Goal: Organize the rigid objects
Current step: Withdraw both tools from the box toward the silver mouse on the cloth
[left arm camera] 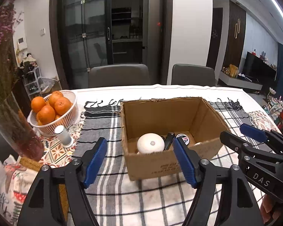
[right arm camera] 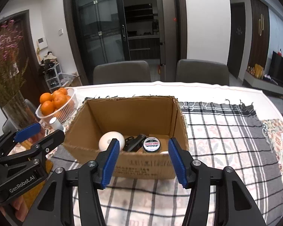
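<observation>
A dining table under a checked cloth carries an open cardboard box, which stands near the cloth's far fringed edge with bare cloth around it. Inside lie a white round object, a black item and a round tin. The left gripper and right gripper hover before the box, jaws apart, empty, touching nothing.

Left hand-held gripper: black plastic arms, ribbed blue pads, silver pivot screws; side lettering "GenRobot.AI". Right hand-held gripper: same black frame, blue ribbed pads, silver screws; white "DAS" marking on body.
</observation>
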The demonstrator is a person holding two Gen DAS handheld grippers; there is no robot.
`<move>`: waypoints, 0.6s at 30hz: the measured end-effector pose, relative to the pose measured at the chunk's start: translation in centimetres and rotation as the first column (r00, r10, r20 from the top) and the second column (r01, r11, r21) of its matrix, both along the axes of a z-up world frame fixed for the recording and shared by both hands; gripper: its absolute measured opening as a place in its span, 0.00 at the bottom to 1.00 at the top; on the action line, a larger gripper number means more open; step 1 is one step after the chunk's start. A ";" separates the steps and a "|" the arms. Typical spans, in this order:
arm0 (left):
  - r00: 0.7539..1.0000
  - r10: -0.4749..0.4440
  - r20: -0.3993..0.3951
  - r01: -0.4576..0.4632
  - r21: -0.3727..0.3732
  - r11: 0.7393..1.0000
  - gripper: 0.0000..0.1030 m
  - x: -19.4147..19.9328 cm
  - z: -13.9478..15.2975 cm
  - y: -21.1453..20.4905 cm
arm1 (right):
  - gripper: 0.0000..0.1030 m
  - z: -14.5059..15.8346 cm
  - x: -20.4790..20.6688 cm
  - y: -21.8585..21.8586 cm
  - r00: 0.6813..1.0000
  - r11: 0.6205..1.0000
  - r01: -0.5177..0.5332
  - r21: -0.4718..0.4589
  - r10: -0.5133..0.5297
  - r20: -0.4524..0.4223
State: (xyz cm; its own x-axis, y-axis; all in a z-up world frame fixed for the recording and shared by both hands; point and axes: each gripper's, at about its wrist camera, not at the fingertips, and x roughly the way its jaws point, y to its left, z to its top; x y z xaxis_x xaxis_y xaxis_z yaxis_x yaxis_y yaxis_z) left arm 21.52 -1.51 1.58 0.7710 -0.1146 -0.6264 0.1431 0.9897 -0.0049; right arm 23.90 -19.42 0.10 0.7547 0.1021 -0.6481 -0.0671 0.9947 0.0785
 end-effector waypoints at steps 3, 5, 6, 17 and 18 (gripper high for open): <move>1.000 0.017 0.025 -0.017 0.016 1.000 0.79 -1.8 0.3 0.4 | 0.59 0.5 -1.8 0.5 1.000 1.000 0.003 -0.018 -0.003 0.013; 0.999 0.024 0.021 -0.025 0.005 1.000 0.84 -2.8 0.3 0.8 | 0.61 0.9 -3.0 0.8 1.000 0.999 0.010 -0.032 -0.010 0.026; 1.000 0.024 0.019 -0.024 -0.005 1.000 0.84 -3.4 0.3 1.1 | 0.63 1.0 -3.5 0.9 1.000 0.999 0.012 -0.035 -0.010 0.029; 0.997 0.077 0.021 -0.077 -0.013 0.997 0.98 -9.1 -0.9 3.3 | 0.66 1.0 -9.4 2.4 0.998 0.997 0.021 -0.079 -0.017 0.054; 0.997 0.081 0.020 -0.081 -0.014 0.997 0.98 -9.6 -1.0 3.5 | 0.66 0.9 -9.8 2.6 0.999 0.997 0.021 -0.078 -0.017 0.051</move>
State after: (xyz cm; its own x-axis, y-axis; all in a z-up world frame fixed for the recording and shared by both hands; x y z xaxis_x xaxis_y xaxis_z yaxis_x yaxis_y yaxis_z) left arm 11.93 1.96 0.54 0.7907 -0.0594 -0.6093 0.0629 0.9979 -0.0157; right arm 14.13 -16.83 0.96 0.7880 0.0373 -0.6146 -0.0498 0.9988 -0.0032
